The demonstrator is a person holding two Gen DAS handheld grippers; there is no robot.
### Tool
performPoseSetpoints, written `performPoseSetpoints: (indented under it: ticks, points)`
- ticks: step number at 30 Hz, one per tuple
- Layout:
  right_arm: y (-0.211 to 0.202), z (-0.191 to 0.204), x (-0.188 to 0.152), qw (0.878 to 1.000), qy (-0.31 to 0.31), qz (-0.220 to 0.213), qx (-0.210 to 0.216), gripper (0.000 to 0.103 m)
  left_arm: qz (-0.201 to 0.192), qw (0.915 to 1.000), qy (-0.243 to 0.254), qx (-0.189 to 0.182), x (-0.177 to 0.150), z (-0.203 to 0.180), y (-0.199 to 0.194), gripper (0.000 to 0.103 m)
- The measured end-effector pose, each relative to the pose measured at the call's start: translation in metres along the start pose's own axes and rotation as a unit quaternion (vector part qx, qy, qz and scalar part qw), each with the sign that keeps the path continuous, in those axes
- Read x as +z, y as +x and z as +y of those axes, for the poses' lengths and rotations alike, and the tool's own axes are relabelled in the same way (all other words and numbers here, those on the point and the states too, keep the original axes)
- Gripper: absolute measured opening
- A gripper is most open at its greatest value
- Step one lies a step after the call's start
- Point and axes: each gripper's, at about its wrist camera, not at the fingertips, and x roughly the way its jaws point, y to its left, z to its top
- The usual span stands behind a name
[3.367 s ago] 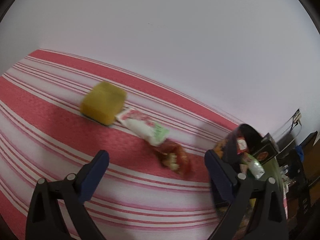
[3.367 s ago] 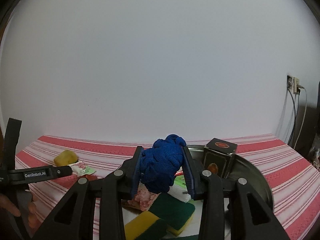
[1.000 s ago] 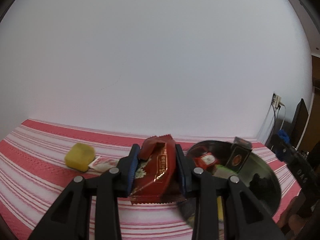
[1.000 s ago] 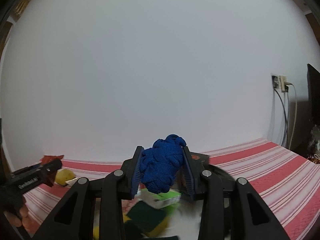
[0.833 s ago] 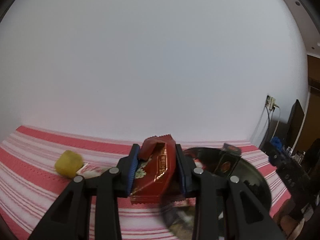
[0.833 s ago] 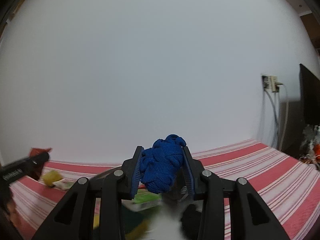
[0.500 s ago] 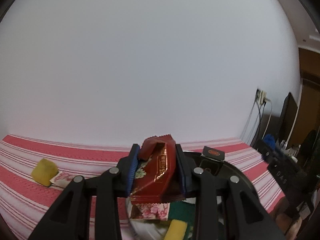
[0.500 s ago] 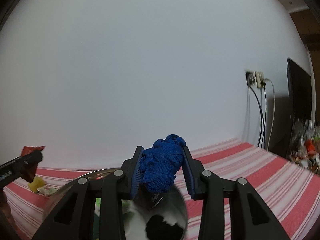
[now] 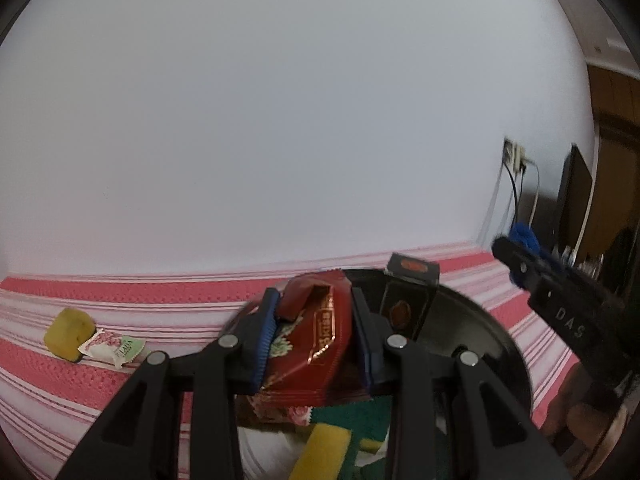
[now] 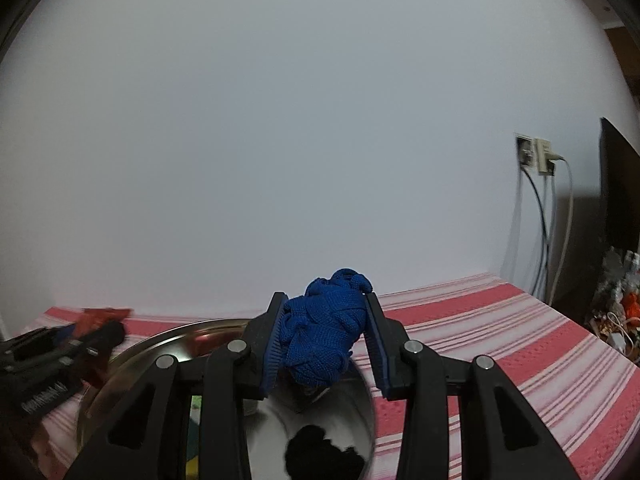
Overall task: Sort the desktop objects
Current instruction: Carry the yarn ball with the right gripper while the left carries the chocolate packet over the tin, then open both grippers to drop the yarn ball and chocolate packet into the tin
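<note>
Two tongs, both clamped: our left tongs (image 9: 314,336) pinch a glossy red foil packet (image 9: 316,344) above the round metal bowl (image 9: 496,340); our right tongs (image 10: 326,342) squeeze a bunched blue knit cloth (image 10: 324,340) over its rim. One dark box (image 9: 408,300) stands inside. On the striped surface (image 9: 160,296) lie one yellow sponge cube (image 9: 68,334) and one sachet (image 9: 114,347), touching.

A room in a home. A table under a red and white striped cloth (image 10: 500,320) stands against a plain white wall (image 10: 320,140). A wall socket (image 10: 536,156) with hanging cables, a dark screen (image 10: 618,188) and a wooden door (image 9: 616,152) are at the right.
</note>
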Motion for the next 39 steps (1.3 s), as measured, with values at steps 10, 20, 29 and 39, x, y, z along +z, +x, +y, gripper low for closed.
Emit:
performPoseSetpoints:
  ticks: [10,20,29,39]
  points:
    - [0.008,0.031,-0.015,0.999,-0.038,0.035,0.015,0.04,0.038,0.9987,0.016,0.031,-0.01,0.001,0.015,0.033]
    - [0.01,0.039,-0.02,0.998,-0.041,0.051,0.007,0.04,0.054,0.9976,0.014,0.041,-0.012,-0.002,0.023,0.033]
    - [0.009,0.043,-0.021,0.998,-0.042,0.052,0.002,0.04,0.067,0.9961,0.016,0.055,-0.015,-0.001,0.03,0.033]
    - [0.01,0.043,-0.023,0.998,-0.048,0.05,0.002,0.04,0.071,0.9953,0.028,0.06,-0.019,-0.006,0.032,0.035]
